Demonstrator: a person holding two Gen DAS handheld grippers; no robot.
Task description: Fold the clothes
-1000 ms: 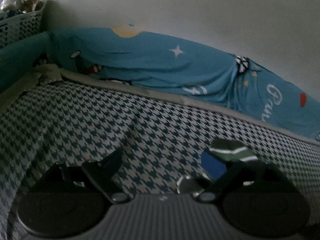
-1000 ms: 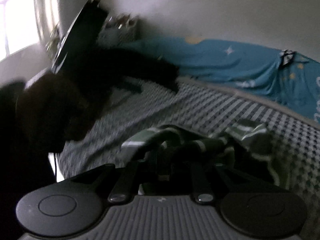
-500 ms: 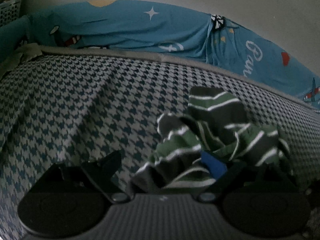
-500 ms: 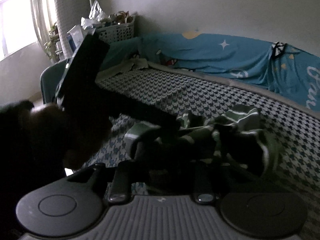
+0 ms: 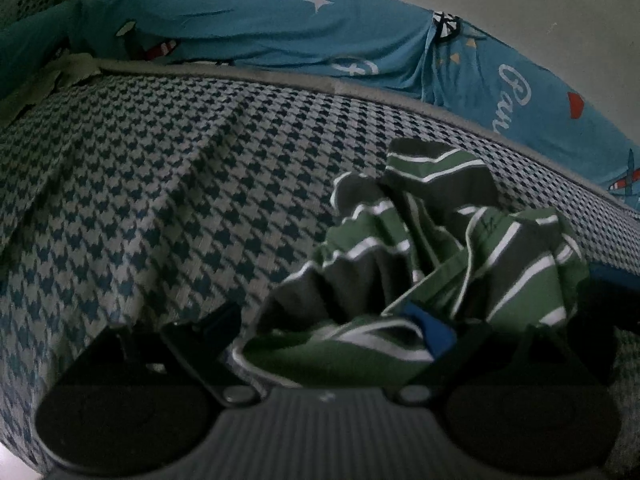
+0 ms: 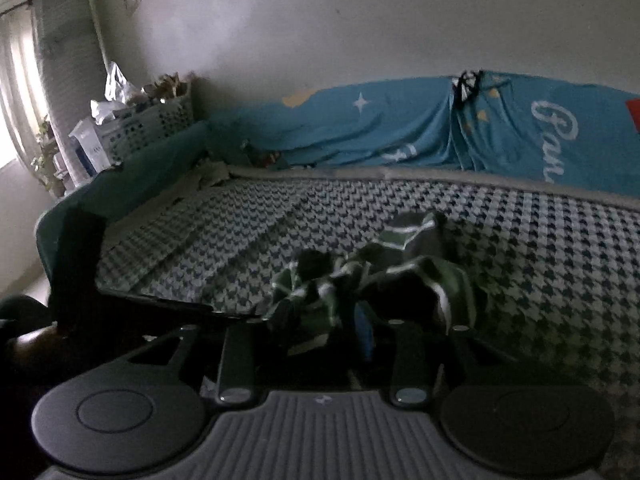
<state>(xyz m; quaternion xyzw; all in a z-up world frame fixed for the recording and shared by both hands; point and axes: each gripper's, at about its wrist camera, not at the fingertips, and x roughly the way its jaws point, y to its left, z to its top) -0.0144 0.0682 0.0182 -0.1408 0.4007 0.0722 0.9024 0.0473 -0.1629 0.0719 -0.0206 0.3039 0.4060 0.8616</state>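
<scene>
Left wrist view: green striped garment (image 5: 432, 264) lies crumpled on the houndstooth bed (image 5: 160, 200), ahead and right of the spread left gripper (image 5: 332, 344). Right gripper (image 6: 324, 320), nearer, spread; cloth between; grasp unclear.

Bedroom in a home, dim daylight. Landmark: the bed with a houndstooth cover (image 6: 520, 248), filling both views. Along its far edge, against the plain wall (image 6: 360, 20), lies a bright blue printed sheet (image 6: 400, 132) with stars and cursive lettering, bunched up like bedding. At the bed's left end is a teal padded board (image 6: 132, 176); behind that, a white plastic basket (image 6: 160, 124) stuffed with odds and ends. Further left of the bed, a window with a curtain (image 6: 16, 92). A crumpled green striped garment (image 5: 440, 248) sits on the cover: household laundry, not a lab.
</scene>
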